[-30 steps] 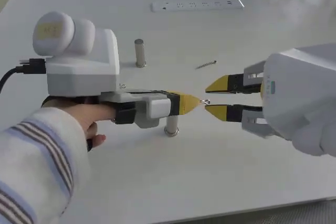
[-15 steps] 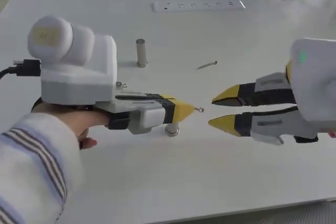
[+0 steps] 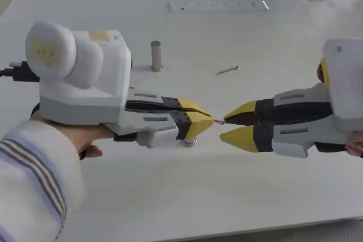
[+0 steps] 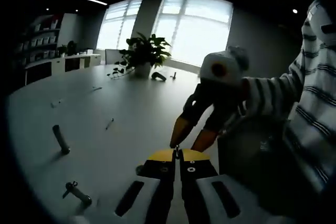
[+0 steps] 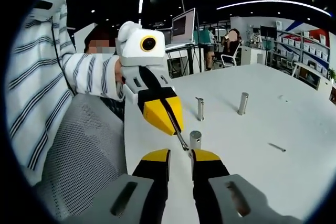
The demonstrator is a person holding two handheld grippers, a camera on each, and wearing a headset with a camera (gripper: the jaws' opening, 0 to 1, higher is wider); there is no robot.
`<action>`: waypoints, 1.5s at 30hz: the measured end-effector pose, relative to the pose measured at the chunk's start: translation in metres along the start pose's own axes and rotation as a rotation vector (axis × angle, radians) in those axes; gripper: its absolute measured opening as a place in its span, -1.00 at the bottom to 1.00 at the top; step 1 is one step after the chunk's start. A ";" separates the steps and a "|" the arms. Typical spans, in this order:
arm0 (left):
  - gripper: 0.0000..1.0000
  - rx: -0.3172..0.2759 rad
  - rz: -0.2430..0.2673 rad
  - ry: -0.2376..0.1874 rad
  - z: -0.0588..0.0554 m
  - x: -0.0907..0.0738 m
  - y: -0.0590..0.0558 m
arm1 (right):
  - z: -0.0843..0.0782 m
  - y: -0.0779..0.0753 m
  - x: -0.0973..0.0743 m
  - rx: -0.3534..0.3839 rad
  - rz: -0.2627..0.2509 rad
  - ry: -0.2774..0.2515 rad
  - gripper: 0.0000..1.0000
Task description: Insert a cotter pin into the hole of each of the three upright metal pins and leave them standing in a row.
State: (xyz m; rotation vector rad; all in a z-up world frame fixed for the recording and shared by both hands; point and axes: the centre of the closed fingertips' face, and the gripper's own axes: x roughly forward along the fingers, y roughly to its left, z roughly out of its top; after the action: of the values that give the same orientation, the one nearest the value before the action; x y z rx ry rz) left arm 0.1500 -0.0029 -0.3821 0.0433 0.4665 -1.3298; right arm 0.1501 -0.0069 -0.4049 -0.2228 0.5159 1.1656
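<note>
In the head view, the left gripper (image 3: 207, 121) reaches in from 9 o'clock, held by a hand in a striped sleeve (image 3: 34, 174). Its fingers are pressed together on a cotter pin (image 3: 218, 121), and only a short tip pokes out. The right gripper (image 3: 228, 128) comes in from 3 o'clock with its fingers parted. Its upper tip is at the cotter pin, but I cannot tell whether they touch. Below the left gripper's fingers only the base of the near metal pin (image 3: 190, 141) shows. The far metal pin (image 3: 156, 56) stands upright at 11 o'clock. A loose cotter pin (image 3: 227, 70) lies at 1 o'clock on the white surface (image 3: 187, 196).

In the left gripper view, the left gripper (image 4: 177, 156) rises at 6 o'clock, clamped on the cotter pin (image 4: 177, 151). The right gripper (image 4: 185, 143) is straight beyond it, fingers apart. The far metal pin (image 4: 61, 139) is at 9 o'clock. The third metal pin (image 4: 79, 193) is at 8 o'clock, with something small at its top, too blurred to name.

In the right gripper view, the right gripper (image 5: 181, 156) stands at 6 o'clock, fingers spread. The left gripper (image 5: 176, 125) points the cotter pin (image 5: 181, 139) down between them. The near metal pin (image 5: 195, 139) stands just behind, its foot hidden. The third metal pin (image 5: 200, 108) and the far metal pin (image 5: 242, 103) stand farther off, toward 2 o'clock.
</note>
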 end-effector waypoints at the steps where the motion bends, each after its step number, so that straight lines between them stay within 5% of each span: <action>1: -1.00 0.021 -0.005 -0.005 0.002 0.000 -0.002 | 0.000 0.001 0.001 0.008 0.002 0.002 -0.80; 15: -1.00 0.172 -0.076 0.026 0.003 0.002 -0.014 | -0.001 0.011 0.001 0.010 0.043 -0.005 -1.00; 24: -1.00 0.255 -0.108 0.101 -0.008 0.001 -0.017 | -0.002 0.020 -0.004 -0.028 0.099 0.017 -1.00; 31: -1.00 0.276 -0.143 0.133 -0.013 0.003 -0.021 | -0.007 0.026 -0.006 -0.085 0.135 0.055 -1.00; 45: -1.00 0.297 -0.200 0.169 -0.021 0.005 -0.031 | -0.010 0.038 -0.010 -0.081 0.192 0.070 -1.00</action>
State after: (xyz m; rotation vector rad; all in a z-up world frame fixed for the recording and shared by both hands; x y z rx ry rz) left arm 0.1149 -0.0097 -0.3959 0.3655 0.4201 -1.5917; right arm 0.1092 -0.0043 -0.4049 -0.2895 0.5606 1.3713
